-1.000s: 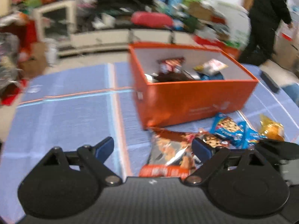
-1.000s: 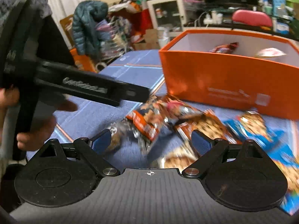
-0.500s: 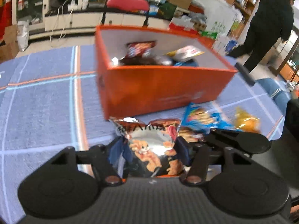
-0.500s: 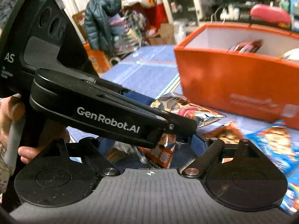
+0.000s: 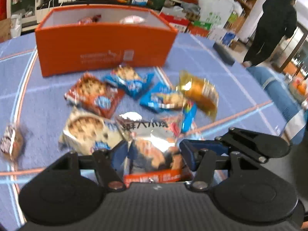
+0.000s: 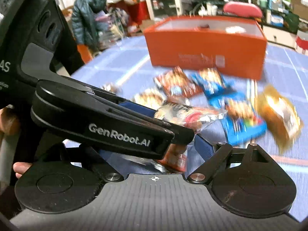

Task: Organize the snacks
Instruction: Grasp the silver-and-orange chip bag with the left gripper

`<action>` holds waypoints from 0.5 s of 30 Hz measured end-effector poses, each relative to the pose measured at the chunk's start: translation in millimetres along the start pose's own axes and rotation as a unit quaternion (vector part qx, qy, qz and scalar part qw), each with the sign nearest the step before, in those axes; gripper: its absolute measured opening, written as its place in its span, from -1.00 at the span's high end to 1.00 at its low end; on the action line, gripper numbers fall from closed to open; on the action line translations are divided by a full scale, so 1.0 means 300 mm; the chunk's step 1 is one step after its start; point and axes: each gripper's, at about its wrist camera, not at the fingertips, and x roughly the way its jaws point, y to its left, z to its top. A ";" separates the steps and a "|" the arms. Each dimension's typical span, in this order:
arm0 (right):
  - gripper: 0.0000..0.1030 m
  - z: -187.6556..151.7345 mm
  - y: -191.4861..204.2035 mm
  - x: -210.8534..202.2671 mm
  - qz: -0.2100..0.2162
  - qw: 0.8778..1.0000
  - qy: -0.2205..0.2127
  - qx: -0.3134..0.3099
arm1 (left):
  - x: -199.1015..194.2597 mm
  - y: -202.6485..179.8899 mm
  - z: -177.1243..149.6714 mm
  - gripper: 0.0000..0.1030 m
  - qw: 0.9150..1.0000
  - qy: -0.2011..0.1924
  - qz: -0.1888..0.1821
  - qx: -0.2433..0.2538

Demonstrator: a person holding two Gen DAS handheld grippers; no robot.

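My left gripper (image 5: 154, 152) is shut on a silver and orange snack bag (image 5: 152, 144), pads against its two sides while the jaws are opening. The right wrist view shows that bag (image 6: 184, 115) held off the cloth in the left gripper (image 6: 173, 121). The right gripper (image 6: 154, 152) sits just under and beside it, jaws opening; the bag's lower end hangs between its fingers (image 6: 204, 148) untouched, and the left finger is hidden. One of its fingers (image 5: 209, 146) shows in the left wrist view. Beyond stands the orange box (image 5: 104, 44) with a few snacks inside.
Loose packs lie on the blue cloth before the box: a red cookie pack (image 5: 92, 96), blue packs (image 5: 132, 80), a gold pack (image 5: 200, 92), a white pack (image 5: 86, 129) and a small one (image 5: 11, 142) at the left. A person in dark clothes (image 5: 273, 25) stands far right.
The left gripper went from wide open to shut on the silver bag and lifted it. Both grippers drew back from the box, and the left gripper now crosses the right wrist view.
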 end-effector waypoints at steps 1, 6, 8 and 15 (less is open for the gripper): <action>-0.51 -0.017 -0.006 0.000 -0.001 1.000 0.001 0.003 | 0.005 -0.009 -0.006 -0.24 1.000 0.003 0.006 0.003; -0.53 -0.077 -0.029 -0.077 -0.017 0.999 -0.030 0.030 | -0.062 0.003 -0.004 -0.36 0.999 -0.014 0.032 0.014; -0.56 -0.088 -0.045 -0.121 -0.015 0.998 -0.044 0.035 | -0.095 0.026 -0.016 -0.37 0.999 -0.019 0.040 0.003; -0.64 0.031 -0.058 -0.119 -0.001 0.994 -0.042 -0.104 | -0.240 0.125 -0.104 -0.37 0.994 -0.029 0.093 -0.052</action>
